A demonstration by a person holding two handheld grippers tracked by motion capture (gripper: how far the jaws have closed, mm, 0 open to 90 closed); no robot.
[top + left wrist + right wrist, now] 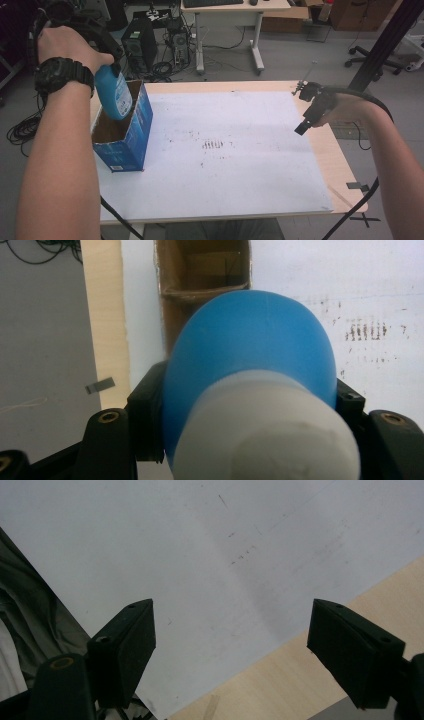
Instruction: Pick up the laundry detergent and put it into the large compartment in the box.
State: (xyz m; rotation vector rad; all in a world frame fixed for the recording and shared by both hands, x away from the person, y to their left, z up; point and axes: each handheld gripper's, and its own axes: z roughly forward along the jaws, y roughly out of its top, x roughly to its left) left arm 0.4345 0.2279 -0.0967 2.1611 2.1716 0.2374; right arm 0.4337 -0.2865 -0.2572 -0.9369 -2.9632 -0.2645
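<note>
The white cap sits closest, my left gripper [107,62] clenched on the blue bottle [114,95], bottom down to drop it into the box [131,135] at the table's left edge. My right gripper [311,112] waits released over the right edge.

The high view looks forward and down from above the person's side, taking in the whole table [225,150] and the floor beyond. The left gripper view looks down, close over the bottle [250,370] and box [200,275] at the table's left. The right gripper view looks down, close over the table's right edge. All three share the white tabletop.
</note>
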